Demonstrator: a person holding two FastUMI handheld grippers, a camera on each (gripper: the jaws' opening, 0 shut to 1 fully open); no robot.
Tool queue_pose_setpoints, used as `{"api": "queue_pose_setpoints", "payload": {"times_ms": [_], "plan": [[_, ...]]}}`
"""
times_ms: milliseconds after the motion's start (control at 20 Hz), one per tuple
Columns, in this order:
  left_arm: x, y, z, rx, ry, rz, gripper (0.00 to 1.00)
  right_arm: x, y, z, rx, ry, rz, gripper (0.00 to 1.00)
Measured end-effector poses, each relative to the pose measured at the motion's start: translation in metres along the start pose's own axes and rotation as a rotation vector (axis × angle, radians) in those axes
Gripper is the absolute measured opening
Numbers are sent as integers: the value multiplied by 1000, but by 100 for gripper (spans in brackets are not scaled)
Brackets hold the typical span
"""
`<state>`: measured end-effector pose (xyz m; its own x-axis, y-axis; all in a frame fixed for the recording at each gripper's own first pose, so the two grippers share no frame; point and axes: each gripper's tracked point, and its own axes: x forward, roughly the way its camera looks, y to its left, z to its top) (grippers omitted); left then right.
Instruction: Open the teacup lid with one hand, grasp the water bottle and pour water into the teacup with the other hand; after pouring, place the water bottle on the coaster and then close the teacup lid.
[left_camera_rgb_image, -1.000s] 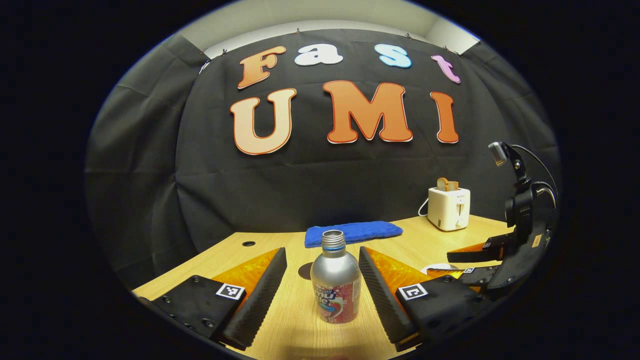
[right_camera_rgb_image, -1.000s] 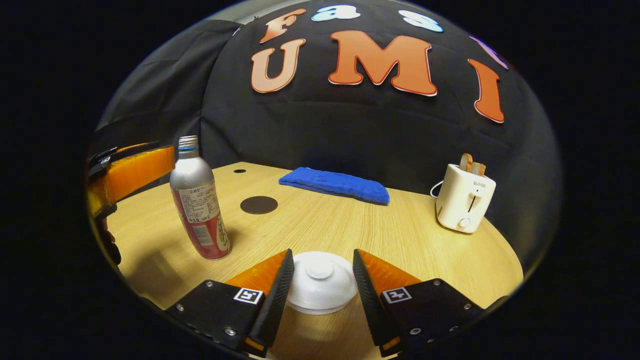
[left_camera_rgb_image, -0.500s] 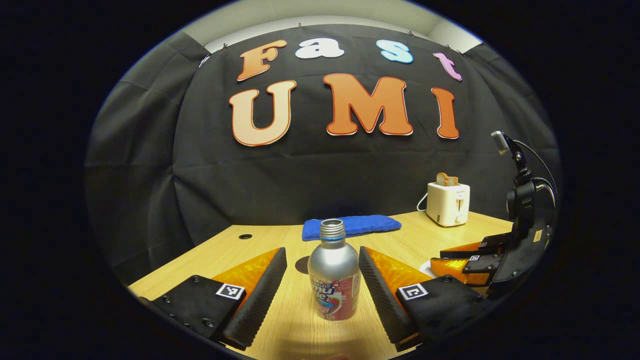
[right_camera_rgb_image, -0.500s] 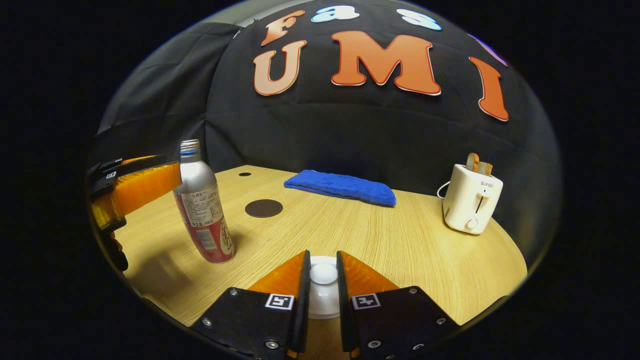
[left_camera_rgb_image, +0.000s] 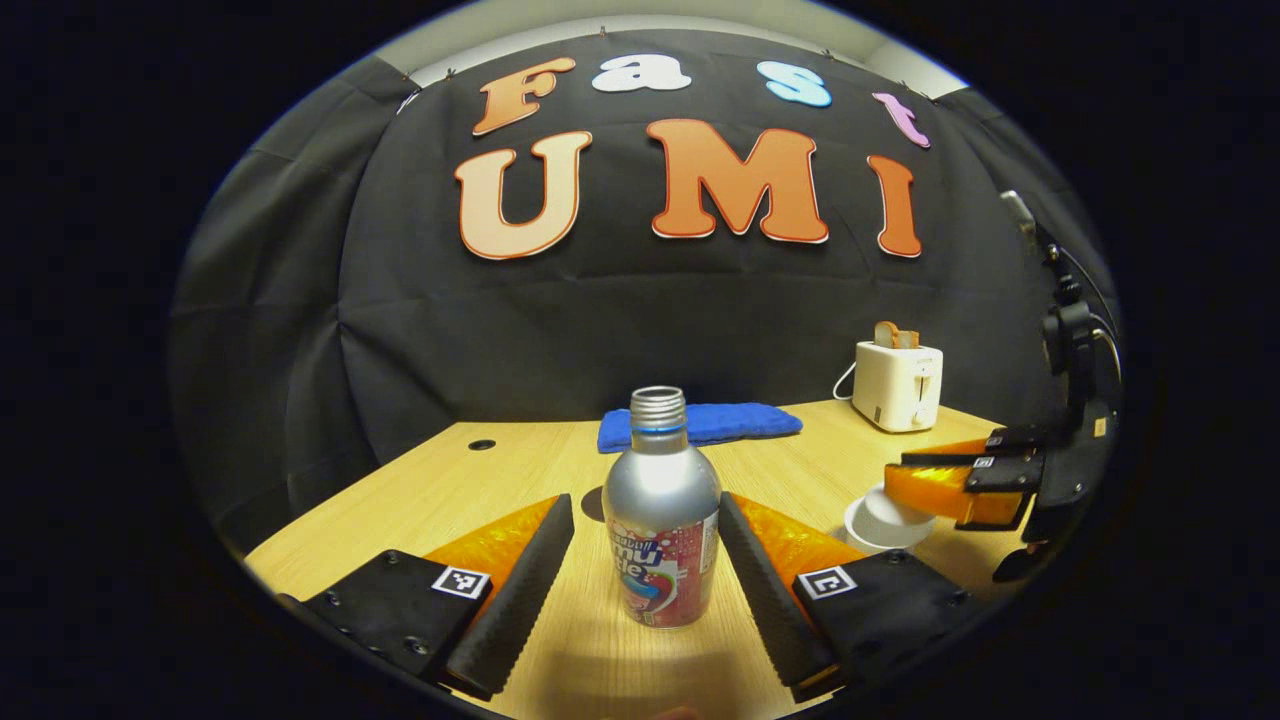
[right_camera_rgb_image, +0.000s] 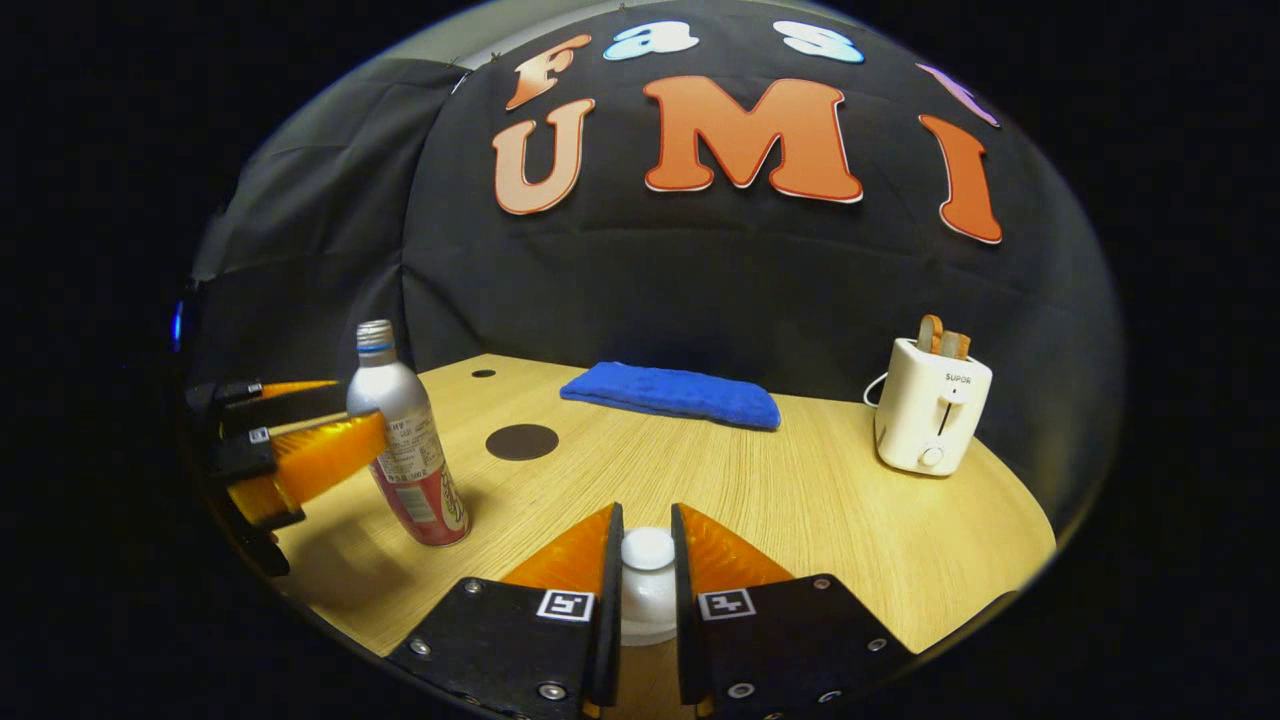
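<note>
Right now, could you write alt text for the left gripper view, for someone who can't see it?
An uncapped silver bottle stands upright on a wooden table between the open left gripper. To the right, the other gripper hovers at a white teacup; behind lie a blue cloth and a white toaster.

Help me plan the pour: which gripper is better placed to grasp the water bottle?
Left. The left gripper has open jaws flanking the water bottle, while the right gripper is shut on the teacup lid.
</note>
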<state>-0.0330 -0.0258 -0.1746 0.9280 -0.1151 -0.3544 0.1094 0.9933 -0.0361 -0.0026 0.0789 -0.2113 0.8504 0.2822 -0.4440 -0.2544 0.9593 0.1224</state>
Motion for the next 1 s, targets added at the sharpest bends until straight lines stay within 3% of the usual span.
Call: {"api": "queue_pose_setpoints", "payload": {"times_ms": [400,850,900,950,1000], "plan": [[16,-11,-40,-41,118,-41,96,-20,-34,29,12,-72,-75,24],[25,-12,-65,-73,185,-31,96,-44,-70,48,26,-124,-157,23],[27,-11,-59,-73,164,-25,90,-46,-72,48,27,-126,-162,24],[27,-11,-56,-73,162,-21,93,-49,-75,48,25,-130,-168,24],[30,-10,-55,-64,159,-15,84,-51,-78,48,21,-130,-176,24]]}}
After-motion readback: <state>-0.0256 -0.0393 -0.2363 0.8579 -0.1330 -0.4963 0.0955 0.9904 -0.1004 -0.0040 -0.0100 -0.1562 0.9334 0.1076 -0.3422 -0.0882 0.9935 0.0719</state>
